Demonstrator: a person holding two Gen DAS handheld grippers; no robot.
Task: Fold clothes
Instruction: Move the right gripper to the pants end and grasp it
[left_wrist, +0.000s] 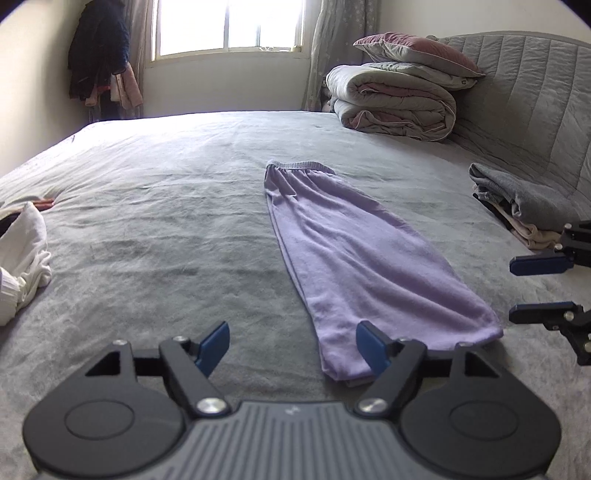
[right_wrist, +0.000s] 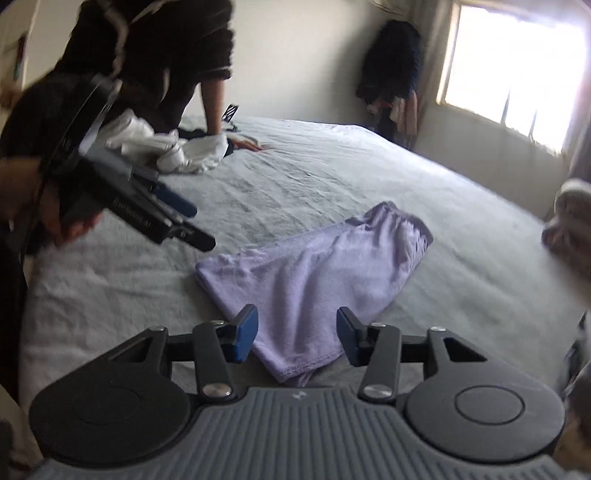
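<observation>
Lilac trousers, folded lengthwise, lie flat on the grey bed with the elastic waistband at the far end. My left gripper hovers open at the near leg end, its right pad over the cuff's left corner, pressing nothing. My right gripper enters from the right edge, jaws apart and turned on its side. In the right wrist view the right gripper stands open above the trousers, whose corner lies on the bed between the blue pads. The left gripper is at the left, in a hand.
A heap of white clothes lies at the bed's left edge, where a person's arm leans. Folded grey garments are stacked at the right. A rolled quilt with pillows sits against the padded headboard.
</observation>
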